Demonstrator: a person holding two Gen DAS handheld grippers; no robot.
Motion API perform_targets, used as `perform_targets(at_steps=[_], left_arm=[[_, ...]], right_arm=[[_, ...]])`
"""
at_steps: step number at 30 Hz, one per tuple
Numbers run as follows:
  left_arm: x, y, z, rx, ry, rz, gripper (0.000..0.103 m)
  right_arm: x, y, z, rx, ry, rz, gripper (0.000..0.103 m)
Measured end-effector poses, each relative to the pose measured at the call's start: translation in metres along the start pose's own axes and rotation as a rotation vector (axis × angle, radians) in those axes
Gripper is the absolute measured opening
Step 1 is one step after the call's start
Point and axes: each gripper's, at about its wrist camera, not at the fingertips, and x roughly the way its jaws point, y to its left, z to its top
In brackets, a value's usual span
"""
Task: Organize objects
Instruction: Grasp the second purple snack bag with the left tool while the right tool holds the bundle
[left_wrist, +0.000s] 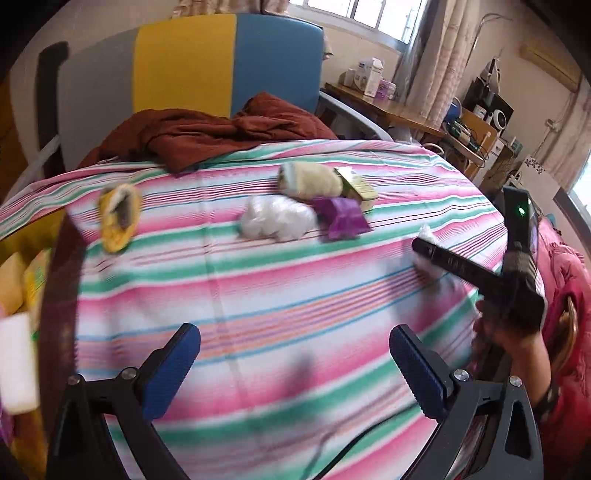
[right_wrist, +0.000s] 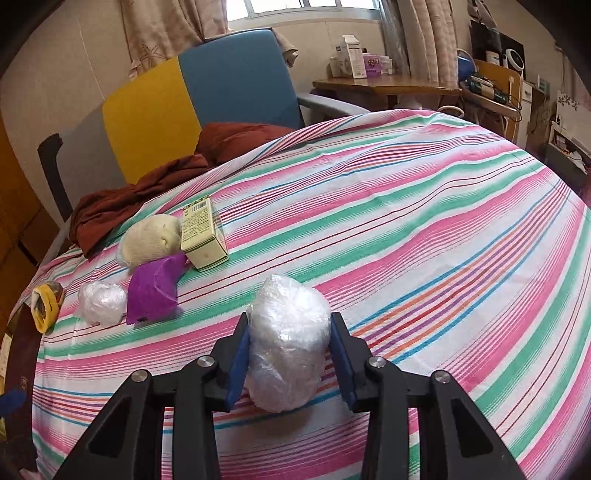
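While the left wrist view blurs, we see our left hand-held gripper (left_wrist: 295, 369) spread wide over the striped bedsheet (left_wrist: 258, 295), nothing between its ribbed blue pads (left_wrist: 170, 369). Mid-frame lie a crinkled plastic bundle (left_wrist: 277, 218), a purple pouch (left_wrist: 341, 216) and a cream sock roll (left_wrist: 310, 179). In the right wrist view, our right hand-held gripper (right_wrist: 290, 363) clamps a lumpy, glossy plastic-wrapped ball (right_wrist: 288, 343) at lower centre.

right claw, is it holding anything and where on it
The right claw grips a clear plastic-wrapped bundle across its middle, one pad on each side. The left claw is open and empty.
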Motion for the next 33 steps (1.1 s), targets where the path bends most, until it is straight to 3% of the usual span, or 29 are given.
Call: perform_targets(at_steps=[9, 19, 23, 28, 32, 33], left_arm=[[0.060, -0.029, 0.050, -0.047, 0.008, -0.064, 0.102], [0.115, -0.041, 0.081, -0.096, 0.044, -0.012, 0.098], [0.132, -0.039, 0.082, -0.086, 0.058, 0.007, 0.087], [0.136, -0.043, 0.081, -0.033, 0.009, 0.035, 0.077], [0.136, -0.042, 0.078, 0.003, -0.020, 0.060, 0.053], [0.135, -0.040, 0.078, -0.003, -0.025, 0.052, 0.053]], right_arm=[[-0.005, -0.006, -0.004, 0.024, -0.044, -0.038, 0.040], [-0.005, -0.010, -0.006, 0.050, -0.064, -0.032, 0.040], [-0.005, -0.009, -0.006, 0.045, -0.068, -0.039, 0.040], [-0.005, -0.008, -0.007, 0.037, -0.070, -0.044, 0.040], [-0.004, -0.007, -0.006, 0.029, -0.072, -0.049, 0.040], [-0.005, -0.007, -0.007, 0.026, -0.073, -0.051, 0.040]])
